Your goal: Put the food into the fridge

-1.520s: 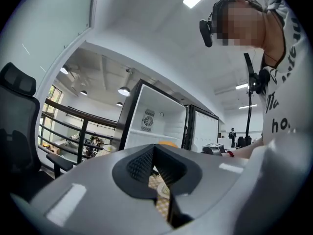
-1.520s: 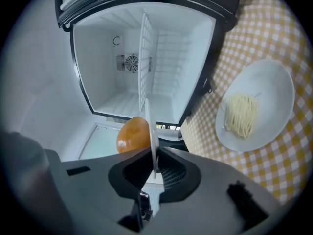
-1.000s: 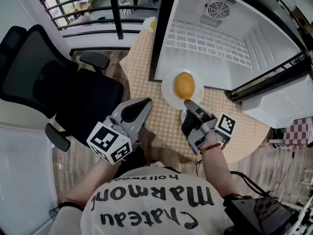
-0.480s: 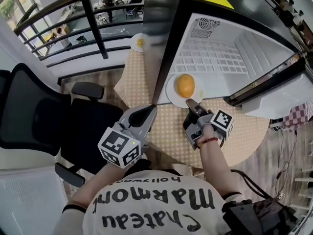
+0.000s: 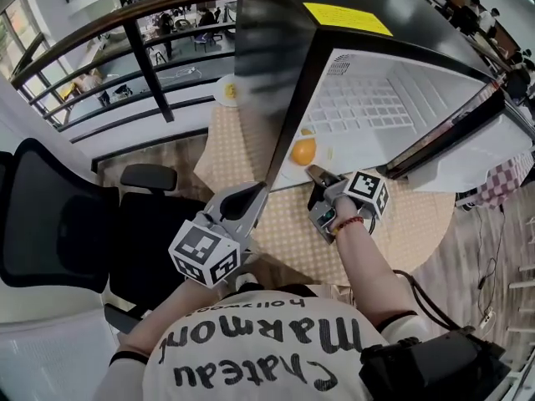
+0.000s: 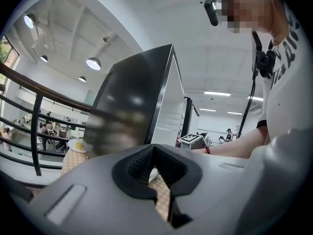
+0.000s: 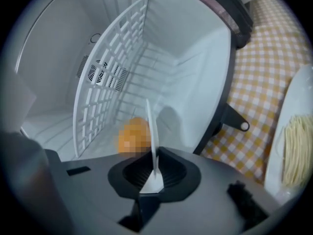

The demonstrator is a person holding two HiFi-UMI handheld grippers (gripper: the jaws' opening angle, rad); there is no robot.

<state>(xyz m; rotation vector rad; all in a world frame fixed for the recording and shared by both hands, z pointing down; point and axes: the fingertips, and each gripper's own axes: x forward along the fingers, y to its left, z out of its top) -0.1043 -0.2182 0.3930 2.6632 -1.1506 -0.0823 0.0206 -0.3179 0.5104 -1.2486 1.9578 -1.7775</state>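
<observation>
A small fridge [image 5: 376, 107] stands on the checked table [image 5: 410, 224] with its door [image 5: 456, 128] swung open to the right. My right gripper [image 5: 316, 172] is shut on the rim of a white plate [image 5: 290, 171] that carries a round orange food [image 5: 303, 151]. The plate reaches over the fridge's threshold. In the right gripper view the plate [image 7: 152, 131] stands edge-on between the jaws of that gripper [image 7: 154, 173], the orange food [image 7: 133, 135] beyond it on the fridge floor side. My left gripper [image 5: 253, 194] hovers left of the fridge, jaws together and empty [image 6: 155, 156].
A wire shelf [image 7: 112, 82] sits inside the fridge. A plate of pale noodles [image 7: 293, 146] lies on the table right of my right gripper. Another plate with yellow food [image 5: 227, 90] sits at the table's far edge. A black office chair [image 5: 67, 224] stands at the left, by a railing [image 5: 138, 53].
The right gripper has carried the plate with the orange food forward, from in front of the fridge to its opening. The left gripper has stayed about where it was.
</observation>
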